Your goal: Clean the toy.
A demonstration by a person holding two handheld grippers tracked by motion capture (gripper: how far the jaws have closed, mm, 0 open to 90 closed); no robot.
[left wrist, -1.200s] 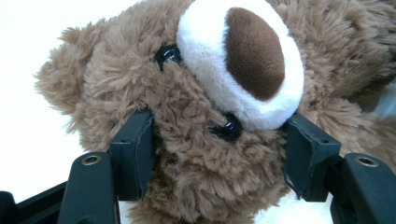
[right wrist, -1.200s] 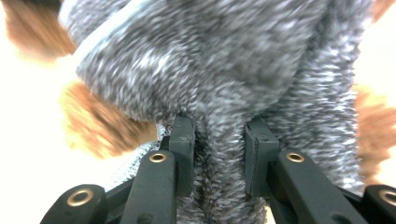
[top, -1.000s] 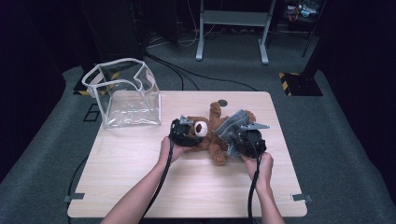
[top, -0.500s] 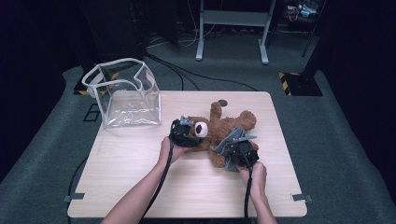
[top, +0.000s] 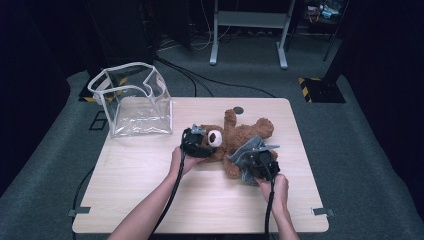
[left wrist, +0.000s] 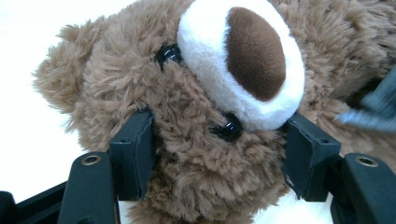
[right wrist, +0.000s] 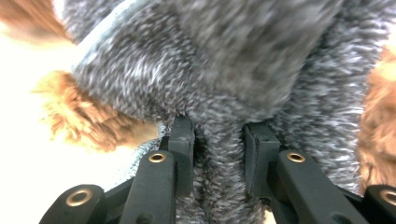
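A brown teddy bear (top: 239, 131) lies on its back on the wooden table (top: 150, 200), its head toward my left hand. My left gripper (top: 207, 142) is shut on the bear's head; in the left gripper view the pads (left wrist: 135, 154) press into the fur (left wrist: 140, 70) on both sides, below the white muzzle. My right gripper (top: 248, 159) is shut on a fold of a grey knitted garment (top: 245, 152) at the bear's lower body. In the right gripper view the garment (right wrist: 233, 60) is bunched between the pads (right wrist: 183, 149), with brown fur at either side.
A clear plastic bag with white trim (top: 135, 105) stands open at the table's back left corner. A small dark disc (top: 238, 110) lies behind the bear. Bare tabletop stretches along the front edge. Dark floor, cables and a metal stand lie beyond the table.
My right gripper has moved toward the table's front edge, drawing the grey garment down from the bear's upper body to its legs. The left gripper has kept still on the head.
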